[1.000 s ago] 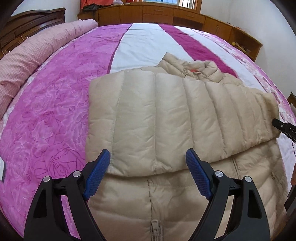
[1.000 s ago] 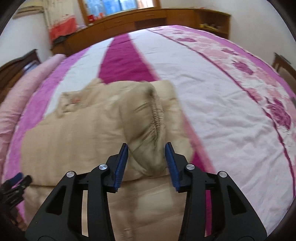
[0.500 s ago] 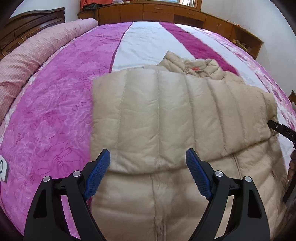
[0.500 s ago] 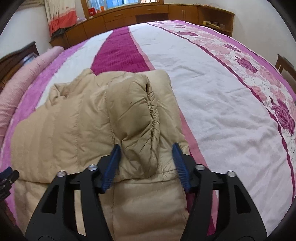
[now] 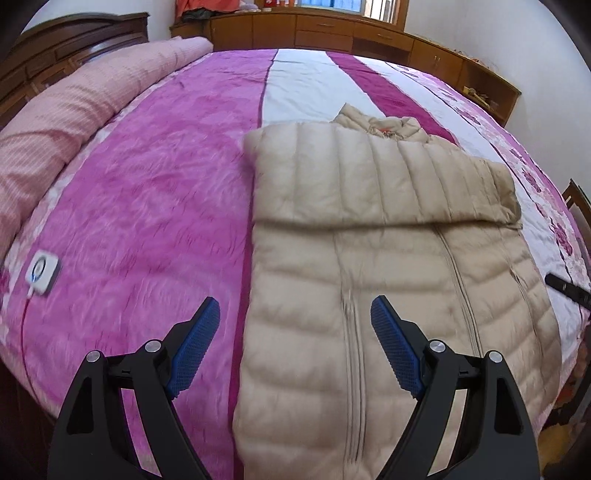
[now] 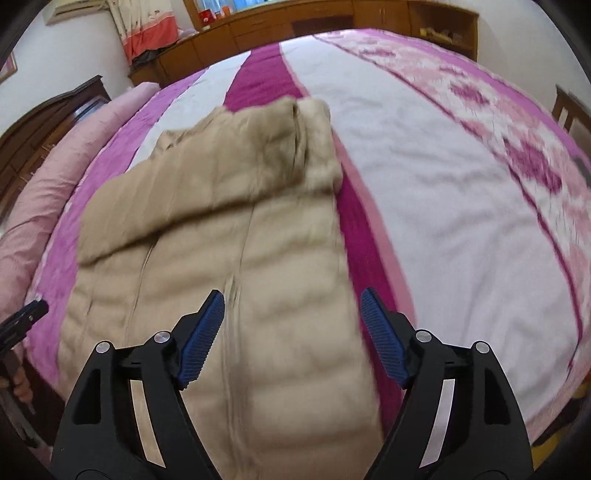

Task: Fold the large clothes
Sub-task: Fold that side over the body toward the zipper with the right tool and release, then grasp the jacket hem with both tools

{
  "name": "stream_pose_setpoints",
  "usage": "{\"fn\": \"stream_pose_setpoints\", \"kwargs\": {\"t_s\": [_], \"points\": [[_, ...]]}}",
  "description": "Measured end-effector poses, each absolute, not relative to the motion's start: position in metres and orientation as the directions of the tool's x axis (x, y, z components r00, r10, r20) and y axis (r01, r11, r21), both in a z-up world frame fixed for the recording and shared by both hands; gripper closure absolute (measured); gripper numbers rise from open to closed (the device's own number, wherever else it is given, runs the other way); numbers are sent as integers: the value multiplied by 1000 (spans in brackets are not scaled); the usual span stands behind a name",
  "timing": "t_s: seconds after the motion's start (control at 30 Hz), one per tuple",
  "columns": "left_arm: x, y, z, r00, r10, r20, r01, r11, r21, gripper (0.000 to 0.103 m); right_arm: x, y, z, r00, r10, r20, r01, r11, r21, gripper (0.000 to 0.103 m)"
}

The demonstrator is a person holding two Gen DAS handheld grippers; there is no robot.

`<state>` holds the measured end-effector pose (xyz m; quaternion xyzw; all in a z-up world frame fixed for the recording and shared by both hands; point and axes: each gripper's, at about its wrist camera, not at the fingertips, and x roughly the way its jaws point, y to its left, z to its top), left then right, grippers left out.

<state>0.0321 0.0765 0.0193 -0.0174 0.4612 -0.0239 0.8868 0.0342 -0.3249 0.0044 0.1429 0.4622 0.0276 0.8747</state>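
Observation:
A beige quilted down jacket (image 5: pixel 388 236) lies flat on the bed, zipper up, with both sleeves folded across its chest. It also shows in the right wrist view (image 6: pixel 236 229). My left gripper (image 5: pixel 295 332) is open and empty, above the jacket's lower left part. My right gripper (image 6: pixel 291 321) is open and empty, above the jacket's lower right part. The right gripper's tip shows at the right edge of the left wrist view (image 5: pixel 567 290). The left gripper's tip shows at the left edge of the right wrist view (image 6: pixel 26 319).
The bed has a pink, magenta and white striped cover (image 5: pixel 147 206). A rolled pink quilt (image 5: pixel 74 110) lies along the headboard side. A white controller with a cord (image 5: pixel 41 273) lies on the cover at left. Wooden cabinets (image 5: pixel 369 33) line the far wall.
Both grippers have pulled back toward the jacket's hem and risen. The right gripper has let go of the sleeve cuff and opened wider. The sleeve now rests across the chest.

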Motion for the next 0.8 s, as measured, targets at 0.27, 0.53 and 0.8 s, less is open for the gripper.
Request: {"fn": "stream_pose_setpoints", "kwargs": {"t_s": [0.27, 0.53, 0.8], "points": [[-7, 78, 0, 531, -50, -846, 49, 998, -28, 21, -18, -322, -9, 546, 192, -815, 60, 962, 266, 25], [-23, 79, -24, 479, -41, -877, 46, 999, -22, 21, -40, -318, -22, 527, 182, -830, 8, 976, 219, 25], [-22, 88, -48, 417, -58, -907, 13, 998, -58, 21, -39, -325, -40, 509, 224, -831, 24, 962, 274, 18]]}}
